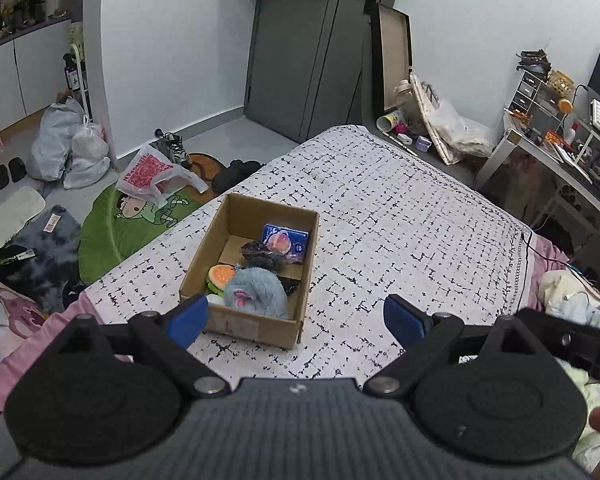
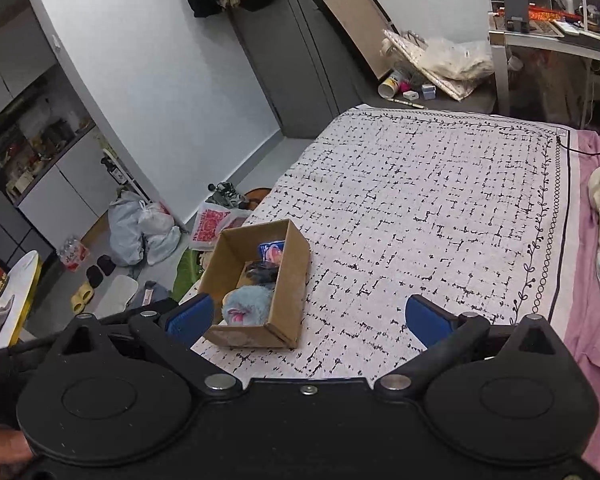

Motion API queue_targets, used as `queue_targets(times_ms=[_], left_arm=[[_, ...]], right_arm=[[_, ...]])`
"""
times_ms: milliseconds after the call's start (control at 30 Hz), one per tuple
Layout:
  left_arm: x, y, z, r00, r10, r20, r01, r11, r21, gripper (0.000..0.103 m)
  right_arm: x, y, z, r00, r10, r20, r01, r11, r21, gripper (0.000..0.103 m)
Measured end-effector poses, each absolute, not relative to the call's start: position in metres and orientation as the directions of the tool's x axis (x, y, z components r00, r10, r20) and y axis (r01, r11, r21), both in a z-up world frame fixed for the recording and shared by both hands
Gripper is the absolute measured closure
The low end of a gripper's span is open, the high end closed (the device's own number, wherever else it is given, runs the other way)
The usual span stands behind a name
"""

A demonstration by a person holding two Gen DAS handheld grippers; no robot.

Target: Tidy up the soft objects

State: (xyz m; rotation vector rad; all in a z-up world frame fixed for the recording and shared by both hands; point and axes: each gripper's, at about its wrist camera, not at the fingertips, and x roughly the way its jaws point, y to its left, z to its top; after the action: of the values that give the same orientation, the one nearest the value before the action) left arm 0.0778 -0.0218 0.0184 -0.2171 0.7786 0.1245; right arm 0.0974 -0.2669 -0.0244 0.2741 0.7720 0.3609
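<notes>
Both claws hang above the bed (image 1: 400,208), and both are spread wide with nothing between their blue pads. The left claw (image 1: 296,318) looks straight down into the cardboard box (image 1: 240,322), which sits on the black-and-white patterned blanket (image 2: 440,200) near the bed's edge. Inside, a fluffy blue-grey plush (image 1: 256,290) fills the near end, with a burger toy (image 1: 220,276) tucked just beside it against the left wall. Behind them lies a dark crumpled item (image 1: 262,256), and a blue packet (image 1: 286,240) leans at the far end.

The right claw (image 2: 310,318) sees the same box from further right and at a lower angle, so the near wall hides the burger completely; only the plush (image 2: 246,304), the dark item (image 2: 262,274) and the top of the packet (image 2: 272,250) peek out. This view takes in far more of the bare blanket, its leafy border and the pink sheet (image 2: 592,320) beyond it.

The left view alone shows the green cartoon rug (image 1: 112,236) on the floor beside the bed. A corner of the other claw's black frame cuts in at its right edge, close alongside.
</notes>
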Motion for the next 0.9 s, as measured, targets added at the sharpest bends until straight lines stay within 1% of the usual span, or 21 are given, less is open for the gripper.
queue_targets(times_ms=[200, 300, 400, 600, 900], left_arm=[[0.061, -0.026, 0.028, 0.706, 0.048, -0.707, -0.181, 0.977, -0.114, 0.009], [0.053, -0.028, 0.030, 0.695, 0.047, -0.717, -0.175, 0.979, -0.105, 0.009], [0.044, -0.031, 0.033, 0.697, 0.054, -0.715, -0.169, 0.982, -0.089, 0.009], [0.029, -0.033, 0.040, 0.703, 0.079, -0.707, -0.169, 0.984, -0.059, 0.009], [0.015, -0.034, 0.039, 0.706, 0.095, -0.702, -0.176, 0.983, -0.045, 0.008]], right_arm=[[0.076, -0.279, -0.029, 0.660, 0.408, -0.630, -0.193, 0.903, 0.383, 0.000], [0.069, -0.281, -0.033, 0.656, 0.396, -0.643, -0.183, 0.909, 0.374, 0.000], [0.062, -0.284, -0.035, 0.641, 0.398, -0.656, -0.155, 0.905, 0.397, 0.000], [0.047, -0.282, -0.036, 0.639, 0.421, -0.644, -0.184, 0.896, 0.403, 0.000], [0.036, -0.280, -0.039, 0.616, 0.430, -0.659, -0.205, 0.896, 0.393, 0.000]])
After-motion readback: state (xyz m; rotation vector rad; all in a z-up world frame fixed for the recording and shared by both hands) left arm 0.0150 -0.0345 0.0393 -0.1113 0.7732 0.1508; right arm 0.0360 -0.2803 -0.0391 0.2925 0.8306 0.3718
